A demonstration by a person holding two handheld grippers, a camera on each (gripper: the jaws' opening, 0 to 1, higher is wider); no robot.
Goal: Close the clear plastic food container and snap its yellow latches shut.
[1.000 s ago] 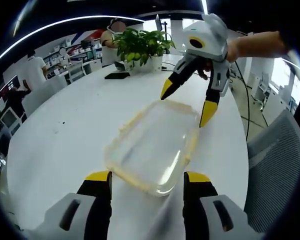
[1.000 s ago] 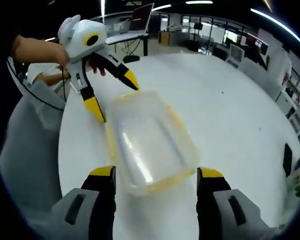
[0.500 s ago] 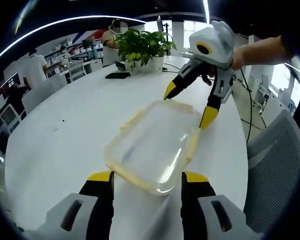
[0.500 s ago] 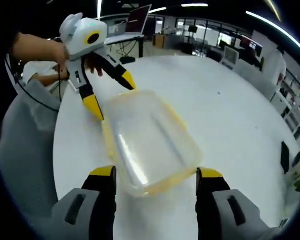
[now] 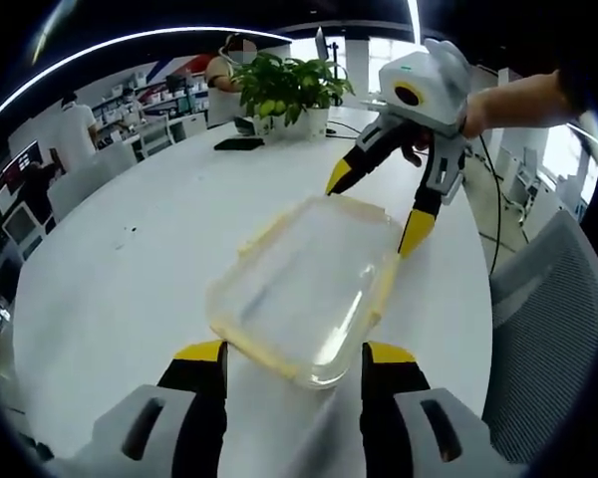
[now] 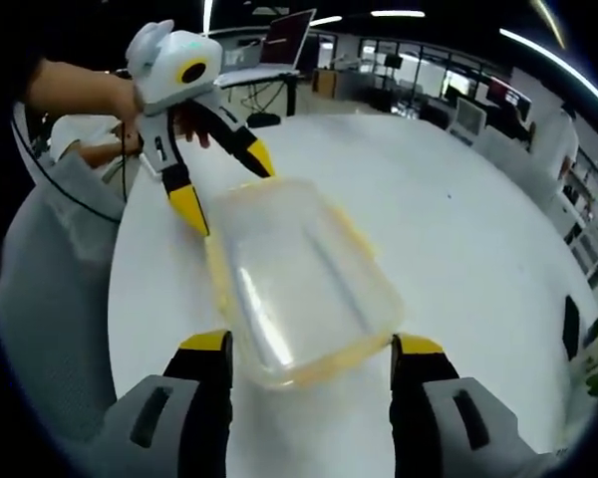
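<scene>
A clear plastic container point(image 5: 304, 289) with a yellow rim and latches lies flat on the white table point(image 5: 130, 269), its lid resting on it. My left gripper point(image 5: 294, 358) is open, its jaws straddling the container's near short end. At the far end my right gripper point(image 5: 377, 207) is open too, with one yellow fingertip by each corner. In the right gripper view the same container point(image 6: 294, 284) sits between my right gripper's point(image 6: 311, 349) spread jaws. The left gripper point(image 6: 224, 186) stands open at the opposite end, held by a hand.
A potted plant point(image 5: 279, 90) and a dark phone point(image 5: 237, 144) are at the table's far side. Grey mesh chairs point(image 5: 548, 329) point(image 6: 55, 299) stand by the table edge. An open laptop point(image 6: 289, 35) sits on a desk behind. People are in the background.
Both views shifted slightly with the hands. The right gripper has edged a little nearer the container's end. The container has not moved and both grippers stay open.
</scene>
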